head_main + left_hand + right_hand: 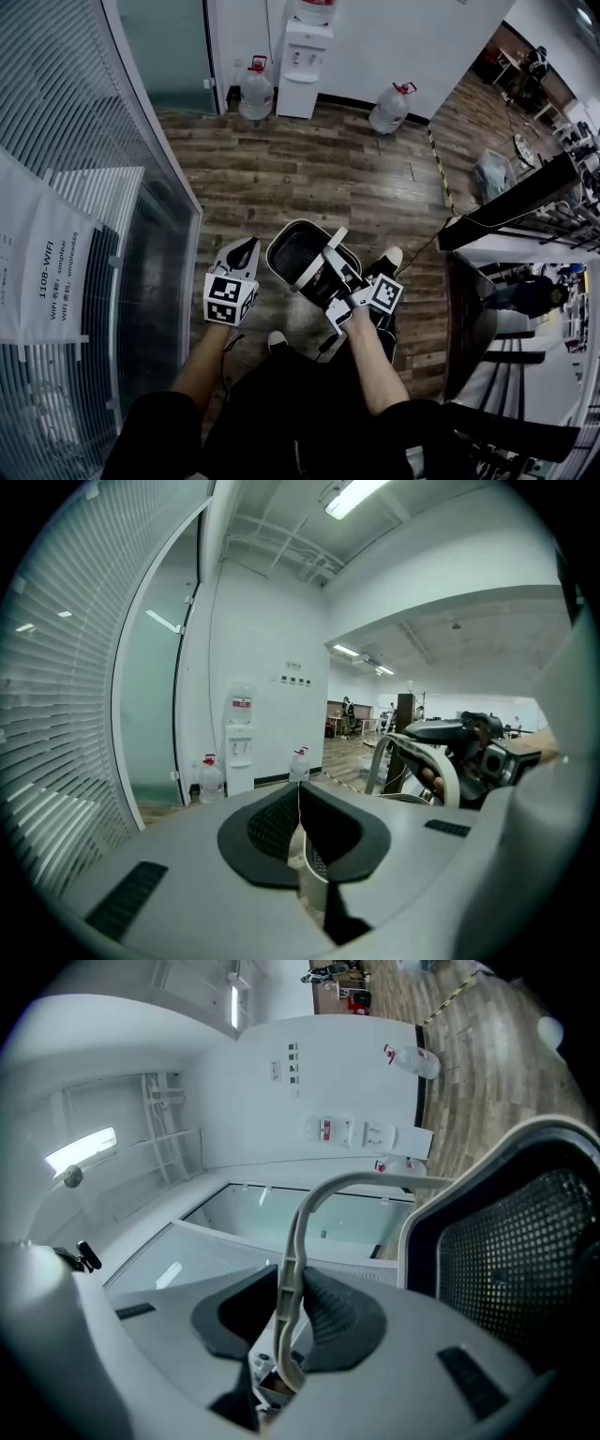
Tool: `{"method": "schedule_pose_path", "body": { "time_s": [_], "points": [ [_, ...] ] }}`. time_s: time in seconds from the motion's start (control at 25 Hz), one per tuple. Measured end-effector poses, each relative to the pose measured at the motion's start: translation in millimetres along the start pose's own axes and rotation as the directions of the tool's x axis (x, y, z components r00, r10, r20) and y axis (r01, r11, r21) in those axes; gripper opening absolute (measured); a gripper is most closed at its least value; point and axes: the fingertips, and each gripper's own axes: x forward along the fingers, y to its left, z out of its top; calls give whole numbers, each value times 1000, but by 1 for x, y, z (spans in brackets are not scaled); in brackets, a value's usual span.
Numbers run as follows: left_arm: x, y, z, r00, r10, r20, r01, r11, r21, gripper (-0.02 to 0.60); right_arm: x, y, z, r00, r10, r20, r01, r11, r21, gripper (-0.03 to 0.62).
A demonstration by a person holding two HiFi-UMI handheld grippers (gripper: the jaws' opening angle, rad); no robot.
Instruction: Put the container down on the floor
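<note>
The container point(296, 255) is a dark mesh basket with a white rim and a white hoop handle point(332, 249). It hangs tilted in front of the person's feet, over the wooden floor point(309, 178). My right gripper point(341, 274) is shut on the handle point(298, 1232), which runs up between its pads, and the mesh wall point(525, 1241) fills the right of that view. My left gripper point(244, 251) is just left of the basket, apart from it. Its pads point(281, 822) meet at the tips with nothing held. The left gripper view shows the handle point(424, 754) at right.
A water dispenser point(305, 56) stands at the far wall between two water bottles point(255, 92) point(391, 108). A glass wall with blinds point(84, 141) runs along the left. A dark desk point(487, 309) is at the right. The person's shoes point(389, 258) point(277, 339) are close to the basket.
</note>
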Motion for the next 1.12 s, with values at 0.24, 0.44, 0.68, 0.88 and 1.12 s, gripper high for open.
{"method": "schedule_pose_path", "body": {
  "time_s": [0.24,0.44,0.68,0.88,1.12],
  "points": [
    [36,16,7,1000,1,-16,-1,1000,8,15,27,-13,17,1000,14,-28,-13,1000,17,91],
    [47,19,23,1000,13,-19,-13,1000,10,15,39,-18,28,999,-7,-52,7,1000,17,91],
    [77,30,31,998,39,-39,-40,999,-12,16,63,-33,52,997,-4,-73,9,998,65,91],
    [86,26,18,998,54,-30,-54,998,-15,15,58,-53,48,994,3,-111,1,999,42,91],
    [129,34,21,998,55,-41,-55,998,-15,16,73,-81,73,991,-18,-129,26,998,58,87]
  ]
}}
